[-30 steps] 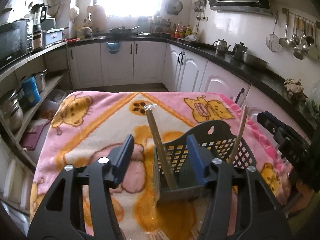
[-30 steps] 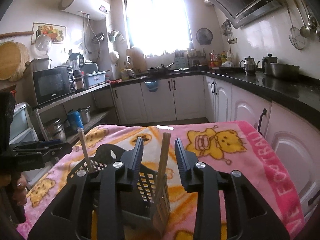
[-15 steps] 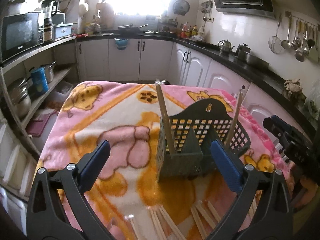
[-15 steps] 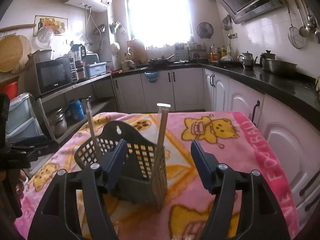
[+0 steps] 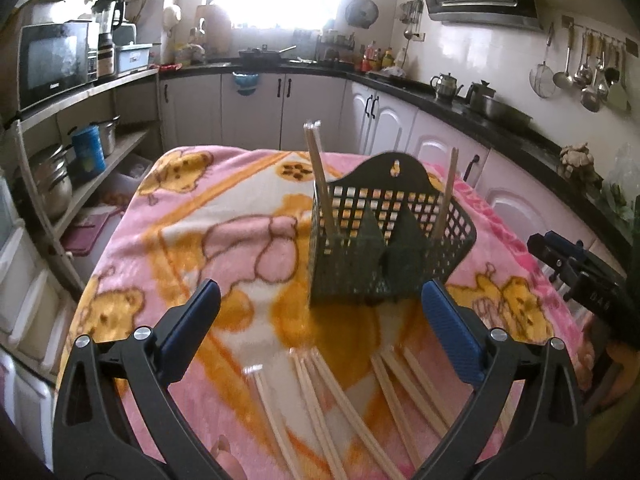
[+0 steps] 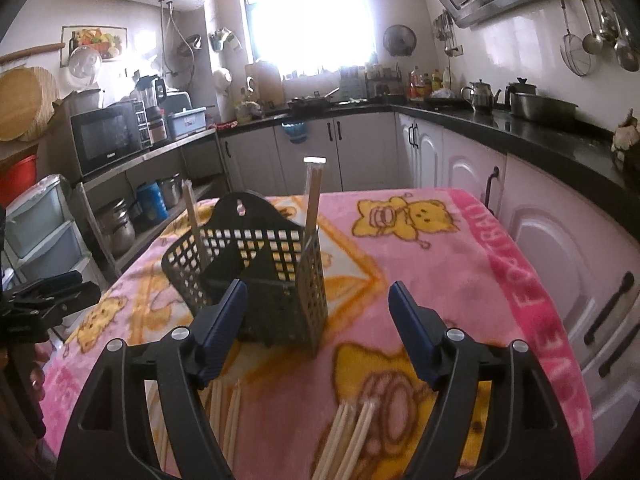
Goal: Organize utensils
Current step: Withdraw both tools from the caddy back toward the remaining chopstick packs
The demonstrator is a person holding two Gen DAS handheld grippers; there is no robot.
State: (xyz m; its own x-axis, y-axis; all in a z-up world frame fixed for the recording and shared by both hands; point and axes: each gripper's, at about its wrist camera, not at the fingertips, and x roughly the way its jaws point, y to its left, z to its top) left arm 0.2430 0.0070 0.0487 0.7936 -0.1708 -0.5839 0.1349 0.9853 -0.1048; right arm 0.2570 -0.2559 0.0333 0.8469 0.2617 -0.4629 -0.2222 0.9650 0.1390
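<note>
Claws [image 5: 320,320] empty; chopsticks [image 5: 322,184] in basket [image 5: 384,264]

Left tool [image 5: 320,320] black-framed, blue ribbed pads, silver screws, right tool [image 6: 318,334] likewise

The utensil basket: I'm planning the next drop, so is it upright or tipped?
Upright: the basket sits flat on the blanket, chopsticks standing inside.

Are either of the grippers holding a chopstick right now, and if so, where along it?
Neither. The left gripper and right gripper have just been opening; nothing is between their jaws. Chopsticks stand in the basket.
</note>
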